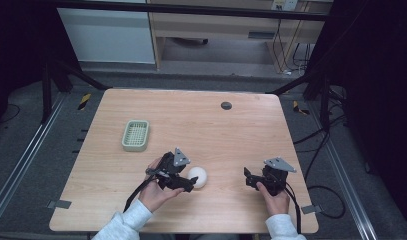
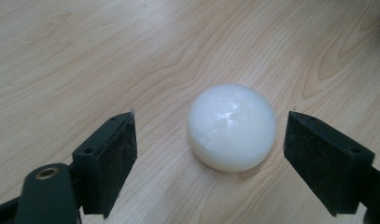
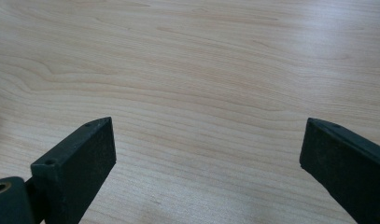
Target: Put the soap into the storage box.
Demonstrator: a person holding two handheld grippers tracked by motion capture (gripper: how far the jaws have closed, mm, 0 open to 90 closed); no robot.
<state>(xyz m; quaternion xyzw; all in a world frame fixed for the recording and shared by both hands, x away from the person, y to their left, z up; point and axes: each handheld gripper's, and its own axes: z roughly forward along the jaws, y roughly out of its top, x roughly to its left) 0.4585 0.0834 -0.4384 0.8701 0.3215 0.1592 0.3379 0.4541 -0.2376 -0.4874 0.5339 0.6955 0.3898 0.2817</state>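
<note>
Light wood-grain table (image 1: 231,135), rounded corners, centre of the high view. On it: pale green slotted basket (image 1: 135,135) at centre left; white ball (image 1: 197,177) at lower centre; dark round disc (image 1: 226,105) at upper centre.

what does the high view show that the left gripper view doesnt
High view alone: the green basket toward the table's far left, the dark round cap near the far edge, the person's hands and sleeves, the right gripper apart at the right, and the floor and furniture beyond.

Left gripper view alone: the gaps between the left gripper pads and the white ball, with the jaws open on either side and neither pad touching it, plus the ball's glossy surface.

Both: the ball, the left gripper and the wooden table.
</note>
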